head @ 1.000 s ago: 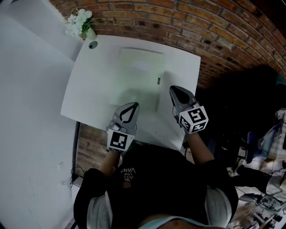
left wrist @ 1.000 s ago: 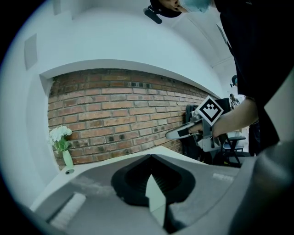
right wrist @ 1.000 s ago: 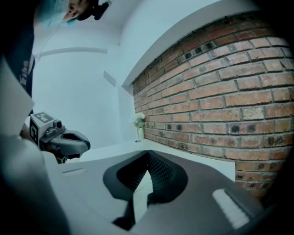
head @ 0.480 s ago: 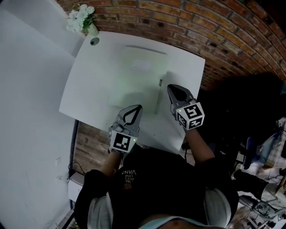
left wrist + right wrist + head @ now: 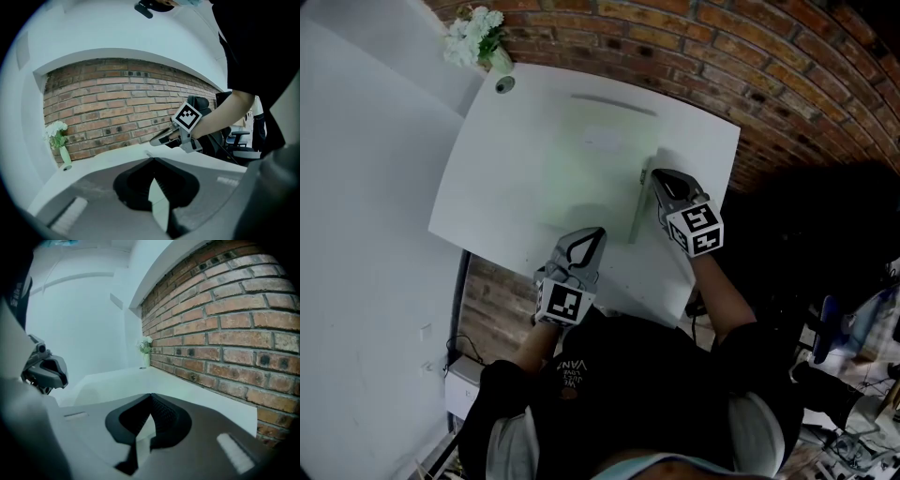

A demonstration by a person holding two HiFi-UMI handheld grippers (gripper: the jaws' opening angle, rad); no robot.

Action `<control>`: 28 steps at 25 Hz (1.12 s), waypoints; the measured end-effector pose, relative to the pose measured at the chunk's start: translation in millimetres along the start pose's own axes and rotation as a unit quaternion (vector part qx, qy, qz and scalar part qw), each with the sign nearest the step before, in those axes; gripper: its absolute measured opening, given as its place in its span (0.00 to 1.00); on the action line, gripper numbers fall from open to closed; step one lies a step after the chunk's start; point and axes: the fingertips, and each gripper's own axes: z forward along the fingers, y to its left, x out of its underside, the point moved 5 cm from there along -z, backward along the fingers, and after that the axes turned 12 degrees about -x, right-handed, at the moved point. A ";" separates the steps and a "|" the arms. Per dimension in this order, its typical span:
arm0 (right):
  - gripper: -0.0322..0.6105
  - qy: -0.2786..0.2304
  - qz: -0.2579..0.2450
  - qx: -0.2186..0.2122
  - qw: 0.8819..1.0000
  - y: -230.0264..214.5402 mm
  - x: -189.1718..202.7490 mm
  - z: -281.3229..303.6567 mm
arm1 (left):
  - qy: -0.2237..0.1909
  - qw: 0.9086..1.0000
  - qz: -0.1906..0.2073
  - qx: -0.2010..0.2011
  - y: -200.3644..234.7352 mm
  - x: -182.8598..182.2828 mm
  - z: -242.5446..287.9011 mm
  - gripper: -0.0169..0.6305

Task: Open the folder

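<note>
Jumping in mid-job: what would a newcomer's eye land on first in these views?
The two grippers with black-and-white marker cubes stand out: the left gripper near the front edge of the white table, the right gripper by the right edge of the pale folder, both shut and empty. Next comes the brick wall behind the table, with a vase of white flowers at the table's far left corner.

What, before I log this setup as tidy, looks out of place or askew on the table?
Nothing stands out. The folder lies flat and closed on the white table, and the flower vase stands upright at the far corner. No spill or damage shows.
</note>
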 end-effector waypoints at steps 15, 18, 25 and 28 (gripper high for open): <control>0.05 0.046 0.010 -0.008 0.999 -20.2 18.0 29.1 | 0.024 0.998 0.039 0.034 -12.7 26.3 6.8 0.04; 0.05 0.062 0.008 -0.013 0.998 -20.3 20.9 33.2 | 0.030 0.997 0.046 0.050 -19.2 30.6 8.1 0.04; 0.05 0.050 0.024 -0.022 0.998 -21.7 21.7 33.1 | 0.050 0.993 0.071 0.081 -31.4 38.3 12.6 0.19; 0.05 0.023 0.052 -0.030 0.998 -24.2 23.4 31.7 | 0.057 0.989 0.096 0.095 -36.5 43.1 14.8 0.27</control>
